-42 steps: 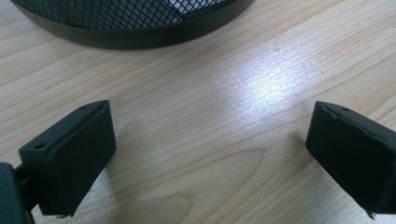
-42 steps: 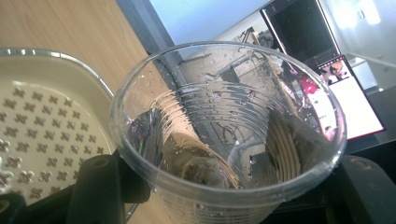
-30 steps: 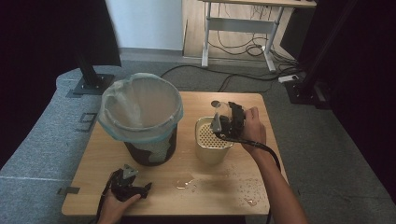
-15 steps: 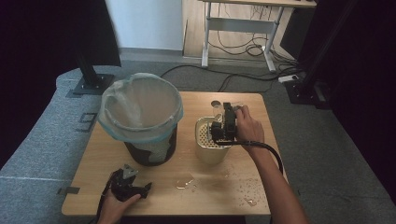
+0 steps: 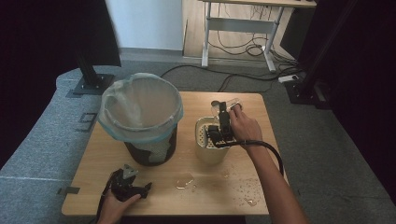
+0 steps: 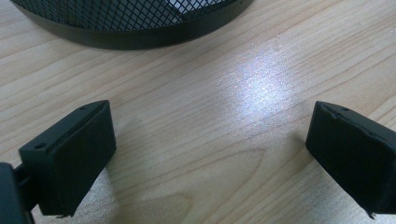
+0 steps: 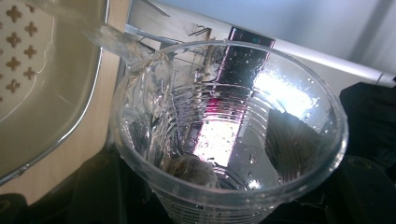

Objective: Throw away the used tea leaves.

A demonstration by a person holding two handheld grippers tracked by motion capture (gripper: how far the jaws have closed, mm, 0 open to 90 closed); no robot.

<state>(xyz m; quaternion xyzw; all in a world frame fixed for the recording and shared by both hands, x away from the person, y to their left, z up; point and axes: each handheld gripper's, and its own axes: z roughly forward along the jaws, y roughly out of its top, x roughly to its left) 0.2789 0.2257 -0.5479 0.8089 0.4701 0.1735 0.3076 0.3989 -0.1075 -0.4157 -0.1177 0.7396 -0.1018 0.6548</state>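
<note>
On the surface (image 5: 140,186) the bin (image 5: 142,123) stands toward the left, with the strainer bowl (image 5: 208,144) just beside it to the right. The right tool (image 5: 223,127) hangs over that bowl's far rim and holds a cup (image 7: 229,135) tipped toward it, a teabag (image 7: 191,169) lying in the cup's bottom. The left tool (image 5: 126,184) rests near the front edge, before the bin. Puddles (image 5: 185,180) lie in front of the bowl. Behind the surface stands a desk (image 5: 243,28) with cables on the floor beneath it.
</note>
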